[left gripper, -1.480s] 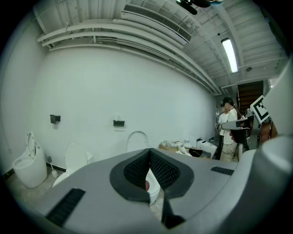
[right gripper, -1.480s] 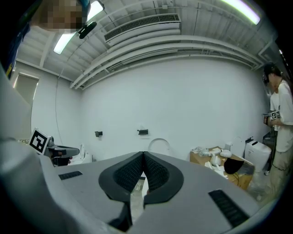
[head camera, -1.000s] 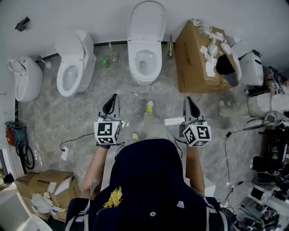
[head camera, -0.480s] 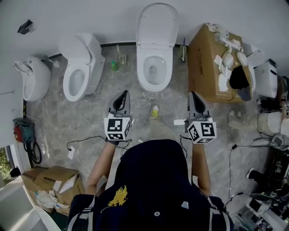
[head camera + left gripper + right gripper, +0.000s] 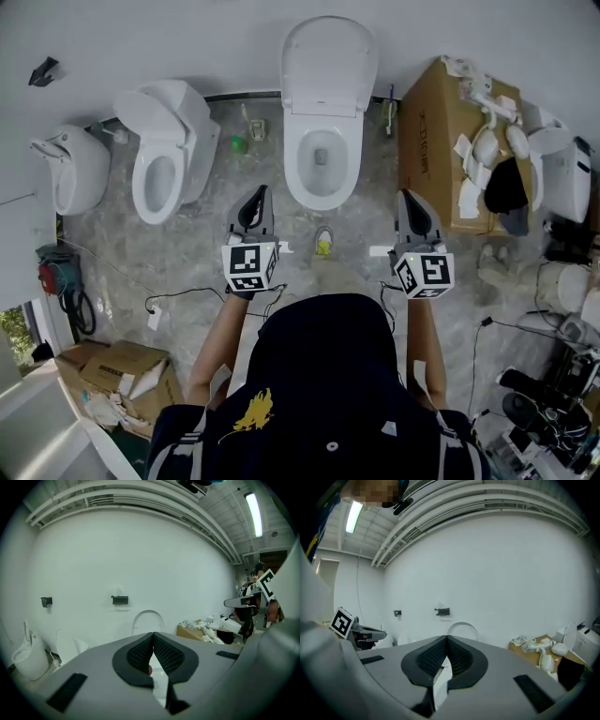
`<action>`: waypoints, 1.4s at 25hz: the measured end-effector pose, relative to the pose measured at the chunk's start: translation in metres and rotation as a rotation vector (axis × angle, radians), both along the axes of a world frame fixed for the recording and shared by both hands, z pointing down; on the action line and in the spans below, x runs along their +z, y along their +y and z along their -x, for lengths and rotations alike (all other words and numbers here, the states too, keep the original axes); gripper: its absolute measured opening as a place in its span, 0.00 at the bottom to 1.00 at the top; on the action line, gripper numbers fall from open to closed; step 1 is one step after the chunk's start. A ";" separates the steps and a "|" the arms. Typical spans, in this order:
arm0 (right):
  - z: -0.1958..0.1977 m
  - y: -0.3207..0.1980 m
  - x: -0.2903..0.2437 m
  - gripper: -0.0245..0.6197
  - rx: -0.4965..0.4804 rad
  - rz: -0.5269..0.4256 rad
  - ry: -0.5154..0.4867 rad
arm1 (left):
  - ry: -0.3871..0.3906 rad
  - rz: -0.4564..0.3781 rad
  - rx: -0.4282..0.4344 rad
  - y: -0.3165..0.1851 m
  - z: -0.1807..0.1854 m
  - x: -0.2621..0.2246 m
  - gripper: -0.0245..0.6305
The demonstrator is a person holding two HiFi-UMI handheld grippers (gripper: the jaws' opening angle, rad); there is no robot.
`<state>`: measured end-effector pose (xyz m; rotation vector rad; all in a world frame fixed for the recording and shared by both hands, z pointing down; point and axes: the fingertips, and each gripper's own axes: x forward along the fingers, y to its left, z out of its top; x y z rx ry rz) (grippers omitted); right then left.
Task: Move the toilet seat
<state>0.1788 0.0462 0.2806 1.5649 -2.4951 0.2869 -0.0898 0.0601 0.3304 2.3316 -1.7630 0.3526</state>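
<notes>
The middle white toilet (image 5: 322,169) stands against the far wall with its seat and lid (image 5: 330,64) raised upright. The raised lid also shows as a white arc beyond the jaws in the left gripper view (image 5: 147,619) and the right gripper view (image 5: 462,628). My left gripper (image 5: 257,195) is shut and empty, a little short of the bowl's left front. My right gripper (image 5: 406,199) is shut and empty too, off the bowl's right front. Both point at the wall, and neither touches the toilet. The pads meet in both gripper views (image 5: 153,638) (image 5: 446,641).
A second toilet (image 5: 164,150) and a white wall-hung fixture (image 5: 70,169) stand to the left. A cardboard box (image 5: 433,131) with white parts on it sits to the right. Cables (image 5: 169,298) run over the marble floor, and another box (image 5: 103,370) is at lower left.
The person has stepped toward the middle toilet, so it lies closer and more centred between the grippers. Both grippers stayed shut and moved forward together.
</notes>
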 end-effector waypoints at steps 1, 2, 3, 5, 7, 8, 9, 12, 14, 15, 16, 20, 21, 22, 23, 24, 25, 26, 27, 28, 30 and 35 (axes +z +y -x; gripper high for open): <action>-0.003 -0.009 0.002 0.08 -0.001 0.005 -0.009 | -0.013 0.009 -0.009 -0.007 0.000 0.002 0.07; -0.005 -0.018 0.005 0.08 -0.002 0.009 -0.021 | -0.025 0.018 -0.017 -0.014 0.001 0.004 0.07; -0.006 -0.027 0.008 0.08 -0.004 0.016 -0.032 | -0.035 0.026 -0.025 -0.021 0.002 0.004 0.07; -0.011 -0.043 0.017 0.08 -0.004 0.038 -0.048 | -0.047 0.039 -0.039 -0.031 0.002 0.004 0.07; -0.014 -0.053 0.025 0.08 -0.002 0.061 -0.059 | -0.058 0.056 -0.044 -0.039 0.001 0.006 0.07; -0.015 -0.058 0.027 0.08 -0.004 0.067 -0.061 | -0.066 0.064 -0.046 -0.044 0.001 0.008 0.07; -0.015 -0.063 0.031 0.08 -0.008 0.072 -0.059 | -0.071 0.071 -0.048 -0.048 0.000 0.010 0.07; -0.017 -0.072 0.048 0.08 -0.023 0.104 -0.053 | -0.067 0.083 -0.056 -0.052 -0.005 0.022 0.07; -0.021 -0.074 0.062 0.08 -0.024 0.132 -0.049 | -0.059 0.089 -0.054 -0.058 -0.011 0.036 0.07; -0.021 -0.076 0.069 0.08 -0.024 0.143 -0.044 | -0.054 0.091 -0.052 -0.065 -0.013 0.043 0.07; -0.020 -0.078 0.076 0.08 -0.024 0.155 -0.037 | -0.046 0.096 -0.051 -0.070 -0.014 0.050 0.07; -0.008 -0.085 0.100 0.08 0.001 0.191 -0.018 | -0.023 0.141 -0.038 -0.077 -0.003 0.082 0.07; -0.006 -0.092 0.104 0.08 0.018 0.188 -0.020 | -0.022 0.150 -0.030 -0.083 -0.001 0.090 0.07; -0.006 -0.097 0.109 0.08 0.036 0.187 -0.024 | -0.020 0.157 -0.024 -0.088 0.000 0.098 0.07; -0.005 -0.102 0.116 0.08 0.053 0.189 -0.029 | -0.016 0.162 -0.020 -0.093 0.001 0.106 0.07; -0.005 -0.105 0.126 0.08 0.067 0.195 -0.033 | -0.014 0.168 -0.019 -0.096 0.001 0.115 0.07; -0.003 -0.106 0.137 0.08 0.080 0.205 -0.034 | -0.013 0.179 -0.017 -0.098 0.001 0.125 0.07; -0.001 -0.106 0.150 0.08 0.089 0.219 -0.032 | -0.012 0.195 -0.015 -0.098 0.003 0.136 0.07; 0.003 -0.105 0.163 0.08 0.095 0.235 -0.030 | -0.010 0.217 -0.013 -0.098 0.005 0.147 0.07; 0.006 -0.105 0.176 0.08 0.099 0.249 -0.030 | -0.004 0.238 -0.012 -0.098 0.007 0.160 0.07; 0.011 -0.109 0.203 0.08 0.102 0.274 -0.031 | 0.007 0.269 -0.012 -0.100 0.010 0.185 0.07; 0.008 -0.118 0.268 0.08 0.128 0.328 -0.020 | 0.035 0.319 -0.011 -0.111 0.006 0.252 0.07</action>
